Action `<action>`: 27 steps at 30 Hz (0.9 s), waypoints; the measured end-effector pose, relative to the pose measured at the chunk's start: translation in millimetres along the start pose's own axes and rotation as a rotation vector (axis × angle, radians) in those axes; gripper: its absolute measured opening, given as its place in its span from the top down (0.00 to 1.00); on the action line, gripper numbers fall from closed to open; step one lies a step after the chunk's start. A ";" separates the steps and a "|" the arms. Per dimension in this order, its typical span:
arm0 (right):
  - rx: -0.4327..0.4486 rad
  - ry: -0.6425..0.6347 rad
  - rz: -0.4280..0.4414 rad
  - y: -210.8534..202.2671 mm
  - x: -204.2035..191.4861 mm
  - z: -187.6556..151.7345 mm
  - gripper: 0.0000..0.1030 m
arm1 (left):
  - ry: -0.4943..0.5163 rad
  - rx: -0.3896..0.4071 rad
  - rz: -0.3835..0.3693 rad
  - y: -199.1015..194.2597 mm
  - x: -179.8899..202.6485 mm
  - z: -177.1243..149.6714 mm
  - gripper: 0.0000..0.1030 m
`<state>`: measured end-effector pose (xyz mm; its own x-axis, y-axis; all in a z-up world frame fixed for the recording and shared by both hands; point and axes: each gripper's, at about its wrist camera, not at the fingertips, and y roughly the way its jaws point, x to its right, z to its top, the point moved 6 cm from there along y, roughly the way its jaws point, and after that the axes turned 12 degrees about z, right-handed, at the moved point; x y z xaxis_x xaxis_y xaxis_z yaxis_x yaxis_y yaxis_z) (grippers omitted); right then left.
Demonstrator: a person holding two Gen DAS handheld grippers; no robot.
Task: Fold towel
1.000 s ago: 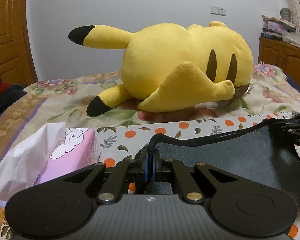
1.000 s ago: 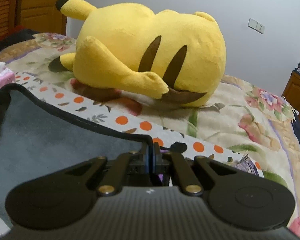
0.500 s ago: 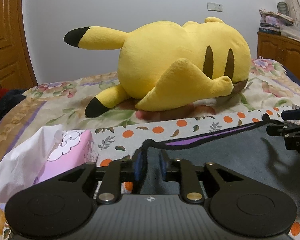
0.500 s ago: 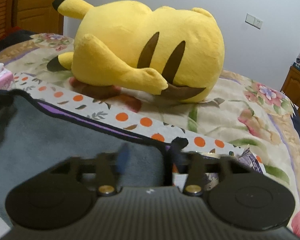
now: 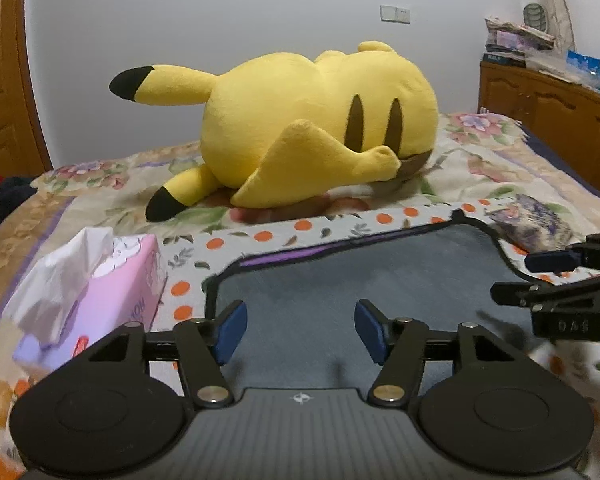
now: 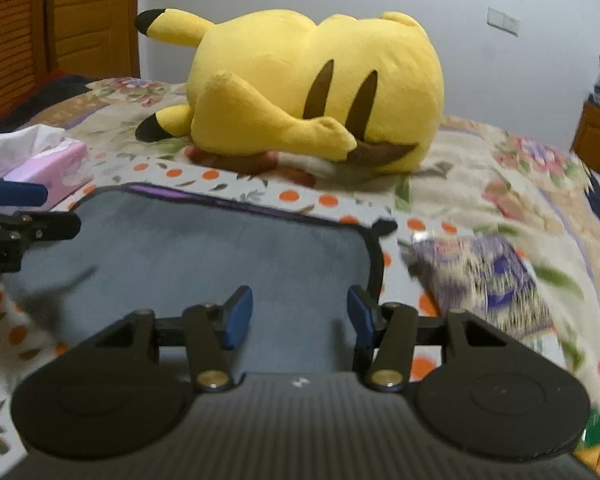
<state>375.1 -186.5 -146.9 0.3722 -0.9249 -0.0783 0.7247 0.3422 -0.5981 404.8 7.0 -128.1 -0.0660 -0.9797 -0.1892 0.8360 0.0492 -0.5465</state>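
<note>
Both tongs are spread, nothing pinched: left tongs (image 5: 300, 330) and right tongs (image 6: 300, 316) are held low over the near part of the grey towel (image 5: 360, 280), likely a release after a fold. The towel is laid flat on the floral bedspread (image 5: 100, 196), soft pile, dark bound edge, rounded corners. A plush Pikachu (image 5: 312, 128) and pink tissue box (image 5: 112, 292) are kept beyond it.
</note>
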 end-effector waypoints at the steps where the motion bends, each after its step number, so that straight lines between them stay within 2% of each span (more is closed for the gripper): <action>1: 0.000 0.001 0.001 -5.3 -3.1 -2.9 0.48 | -0.001 -0.003 -0.003 -4.7 0.8 -1.4 0.38; 15: 0.048 0.013 0.017 -85.3 -28.1 -9.1 0.46 | 0.035 0.002 -0.006 -79.2 4.0 -11.5 0.20; 20: 0.080 0.021 0.019 -111.7 -31.6 -7.6 0.38 | 0.033 0.008 0.001 -104.3 3.5 -15.7 0.15; 24: 0.099 0.033 0.021 -130.6 -34.5 -11.5 0.33 | 0.044 0.016 0.009 -123.2 2.7 -16.5 0.15; 27: 0.108 0.041 0.024 -142.5 -37.7 -16.1 0.22 | 0.046 0.025 0.014 -139.2 1.5 -17.3 0.13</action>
<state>248.5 -203.0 -71.6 0.3676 -0.9215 -0.1254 0.7752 0.3782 -0.5060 278.9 2.0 -66.5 -0.0785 -0.9690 -0.2345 0.8504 0.0577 -0.5230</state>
